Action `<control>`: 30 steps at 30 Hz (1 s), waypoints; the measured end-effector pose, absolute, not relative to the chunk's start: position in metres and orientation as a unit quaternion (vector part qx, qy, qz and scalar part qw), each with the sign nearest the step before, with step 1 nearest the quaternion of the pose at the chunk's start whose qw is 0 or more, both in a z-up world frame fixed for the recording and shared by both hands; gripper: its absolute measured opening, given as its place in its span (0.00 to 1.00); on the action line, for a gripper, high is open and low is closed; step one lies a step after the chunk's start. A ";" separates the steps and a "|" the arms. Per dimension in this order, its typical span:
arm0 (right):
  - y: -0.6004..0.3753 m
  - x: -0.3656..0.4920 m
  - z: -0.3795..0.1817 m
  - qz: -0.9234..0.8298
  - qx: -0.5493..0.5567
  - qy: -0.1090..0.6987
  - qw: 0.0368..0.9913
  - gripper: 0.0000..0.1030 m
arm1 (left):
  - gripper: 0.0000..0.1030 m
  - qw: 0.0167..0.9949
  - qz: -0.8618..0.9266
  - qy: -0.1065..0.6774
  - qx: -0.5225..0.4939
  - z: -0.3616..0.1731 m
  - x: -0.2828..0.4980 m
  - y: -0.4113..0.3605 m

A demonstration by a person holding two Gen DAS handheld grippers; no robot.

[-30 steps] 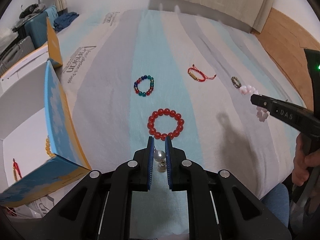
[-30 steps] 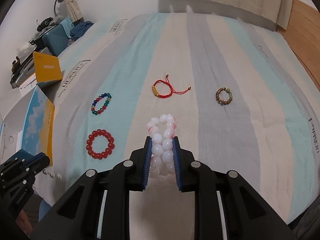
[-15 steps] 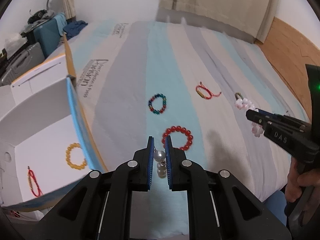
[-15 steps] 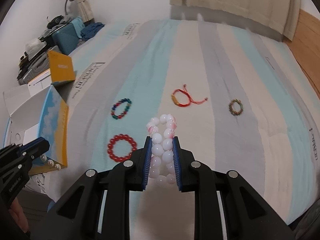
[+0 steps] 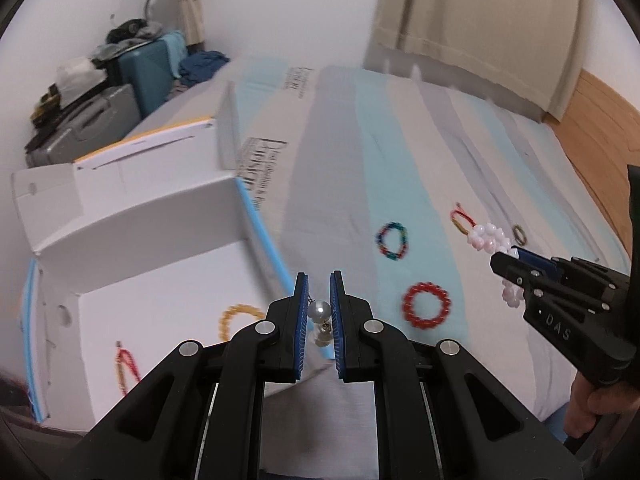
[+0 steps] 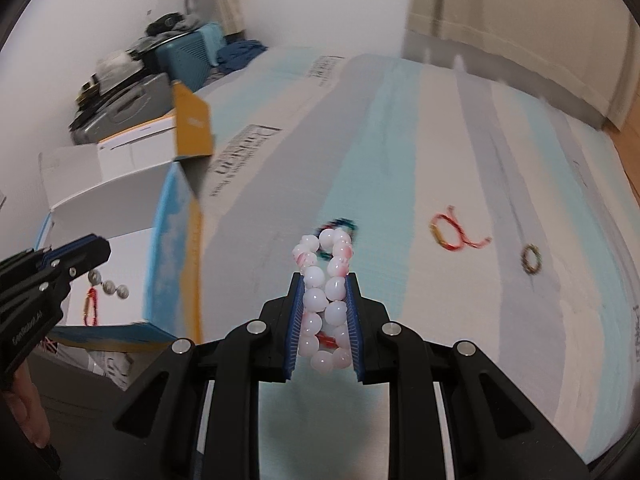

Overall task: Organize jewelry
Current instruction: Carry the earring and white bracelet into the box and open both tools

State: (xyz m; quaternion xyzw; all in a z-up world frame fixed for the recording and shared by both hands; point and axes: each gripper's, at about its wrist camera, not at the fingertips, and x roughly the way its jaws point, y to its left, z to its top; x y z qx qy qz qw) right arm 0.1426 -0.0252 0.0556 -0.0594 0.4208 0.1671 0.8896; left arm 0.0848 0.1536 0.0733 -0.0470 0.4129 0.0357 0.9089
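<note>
My left gripper (image 5: 319, 294) is shut on a pearl strand (image 5: 319, 311) and hangs over the right wall of the open white box (image 5: 160, 304). From the right wrist view the left gripper (image 6: 94, 254) holds the pearls (image 6: 108, 287) over the box (image 6: 120, 276). My right gripper (image 6: 323, 288) is shut on a white and pink bead bracelet (image 6: 325, 288); it also shows in the left wrist view (image 5: 490, 240). On the bed lie a red bead bracelet (image 5: 426, 305), a multicolour bead bracelet (image 5: 393, 241), a red cord bracelet (image 6: 454, 234) and a small brown bead bracelet (image 6: 531, 258).
A yellow bead bracelet (image 5: 238, 318) and a red cord bracelet (image 5: 126, 366) lie in the box. The box's orange and blue flaps (image 6: 192, 124) stand up at the bed's left edge. Suitcases (image 5: 152, 64) and clutter fill the far left corner. A curtain (image 5: 472, 12) hangs behind the bed.
Both grippers have swung left toward the box with their loads. The left gripper has come from over the bed to over the box's right wall. Both stay shut.
</note>
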 end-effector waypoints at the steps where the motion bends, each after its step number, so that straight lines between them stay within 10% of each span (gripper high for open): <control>1: -0.016 0.141 0.057 0.172 -0.063 0.419 0.889 0.19 | 0.10 0.909 0.041 0.411 -0.049 0.075 0.083 0.162; 30: 0.189 0.105 0.013 0.295 -0.141 0.449 0.831 0.19 | 0.10 0.875 0.165 0.442 -0.108 0.027 0.023 0.342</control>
